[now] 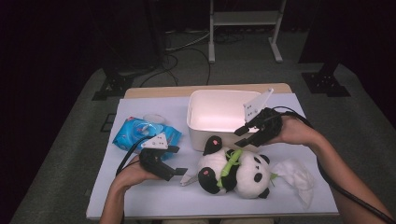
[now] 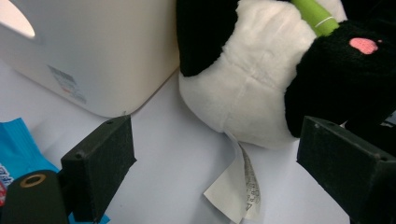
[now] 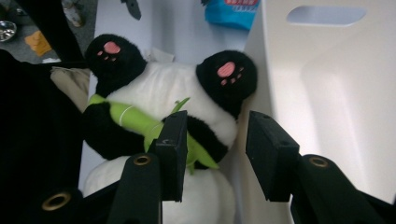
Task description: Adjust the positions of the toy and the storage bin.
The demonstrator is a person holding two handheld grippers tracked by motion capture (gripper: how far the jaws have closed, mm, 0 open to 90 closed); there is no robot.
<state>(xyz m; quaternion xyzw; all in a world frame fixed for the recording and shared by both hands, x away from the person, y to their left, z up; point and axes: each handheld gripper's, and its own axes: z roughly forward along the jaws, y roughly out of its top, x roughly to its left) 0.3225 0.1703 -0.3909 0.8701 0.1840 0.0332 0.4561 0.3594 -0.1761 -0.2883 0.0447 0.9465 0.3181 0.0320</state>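
Fingers on both are spread with nothing pinched: left gripper [image 1: 180,171] sits lower left by the panda plush [image 1: 233,170], right gripper [image 1: 247,132] hovers center-right over it, beside the white bin [image 1: 198,133].

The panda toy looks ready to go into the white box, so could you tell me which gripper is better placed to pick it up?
Probably the left gripper: its open jaws face the panda toy from close by. The right gripper hovers open at the white box rim, above the toy.
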